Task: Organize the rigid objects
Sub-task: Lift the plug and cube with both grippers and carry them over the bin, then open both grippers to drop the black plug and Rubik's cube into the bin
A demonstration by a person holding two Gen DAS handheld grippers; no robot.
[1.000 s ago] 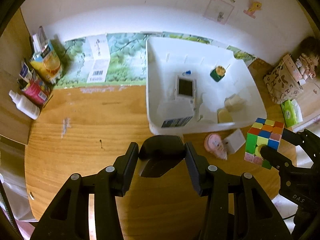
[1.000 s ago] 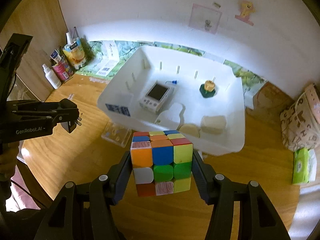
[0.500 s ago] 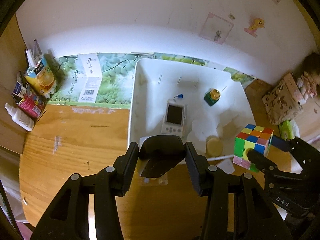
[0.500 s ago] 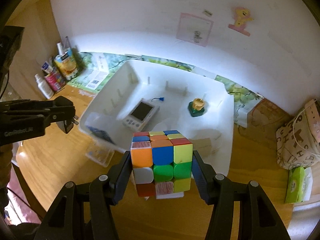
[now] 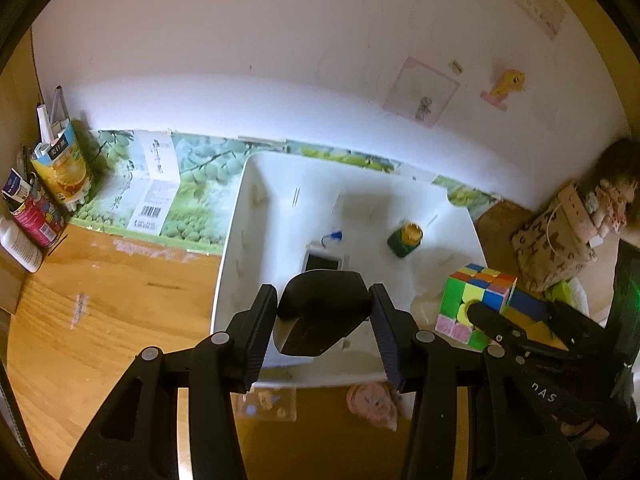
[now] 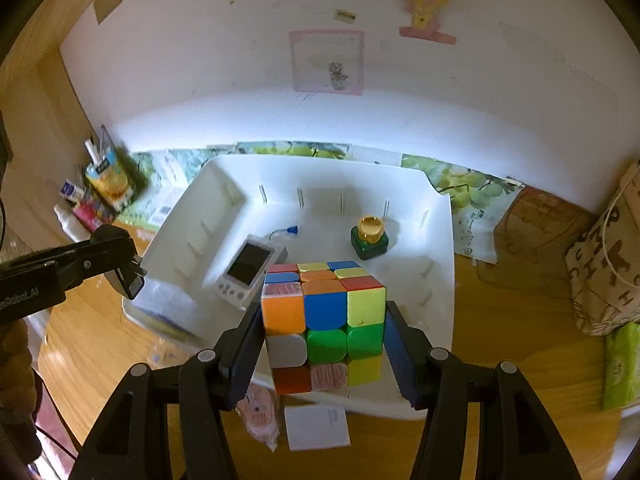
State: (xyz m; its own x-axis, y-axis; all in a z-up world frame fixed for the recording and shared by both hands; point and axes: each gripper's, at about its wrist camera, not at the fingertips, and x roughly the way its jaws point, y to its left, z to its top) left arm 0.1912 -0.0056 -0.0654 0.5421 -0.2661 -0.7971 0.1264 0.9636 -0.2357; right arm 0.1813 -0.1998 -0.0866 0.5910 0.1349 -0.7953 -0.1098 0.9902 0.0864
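Observation:
My left gripper [image 5: 322,322] is shut on a black boxy object [image 5: 322,312] and holds it above the near edge of the white bin [image 5: 248,216]. My right gripper [image 6: 324,324] is shut on a multicoloured puzzle cube [image 6: 324,320], held over the bin's [image 6: 440,240] near right part; the cube also shows in the left wrist view [image 5: 476,300]. Inside the bin lie a white handheld device with a dark screen [image 6: 248,272] and a small green jar with a gold lid [image 6: 370,236].
On the wooden table in front of the bin lie a pink figure [image 6: 260,412], a white card [image 6: 316,426] and a clear small case [image 5: 266,402]. Cartons and bottles [image 5: 60,168] stand at far left. A patterned bag [image 6: 604,264] and green tissue pack [image 6: 622,364] sit right.
Both grippers have risen and moved forward over the bin with their objects held. The cube now hangs above the bin's inside rather than in front of it.

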